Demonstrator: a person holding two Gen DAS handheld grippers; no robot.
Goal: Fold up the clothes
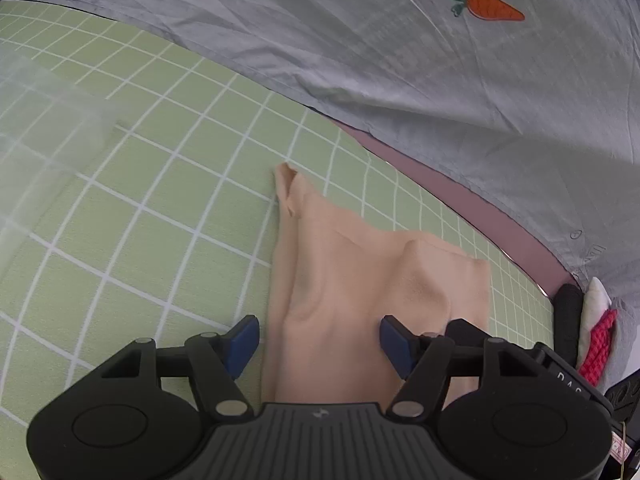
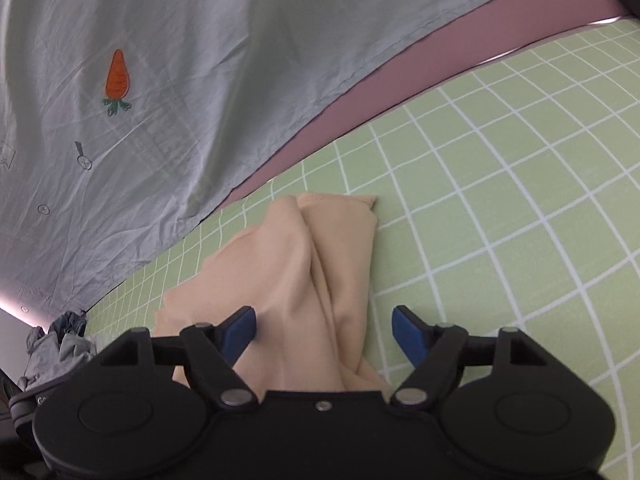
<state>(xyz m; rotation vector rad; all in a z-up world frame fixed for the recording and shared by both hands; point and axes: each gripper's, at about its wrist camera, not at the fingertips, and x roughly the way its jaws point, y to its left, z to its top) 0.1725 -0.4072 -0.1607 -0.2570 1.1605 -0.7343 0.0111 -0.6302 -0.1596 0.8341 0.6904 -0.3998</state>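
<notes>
On a green grid-patterned mat (image 1: pixel 140 208), peach garment (image 1: pixel 352 280) lying rumpled at centre, left gripper (image 1: pixel 320 338) and right gripper (image 2: pixel 324 330) both hovering spread apart, grey carrot-embroidered sheet (image 2: pixel 160 80) draping at 12 o'clock.

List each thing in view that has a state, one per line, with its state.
Left gripper: open, straddling the garment's near end.
Right gripper: open, jaws either side of the garment.
Peach garment: lying rumpled on the mat, partly folded lengthwise, not gripped.
Green grid mat: flat.
Grey carrot-print sheet: spread out, wrinkled, beyond the mat.
</notes>
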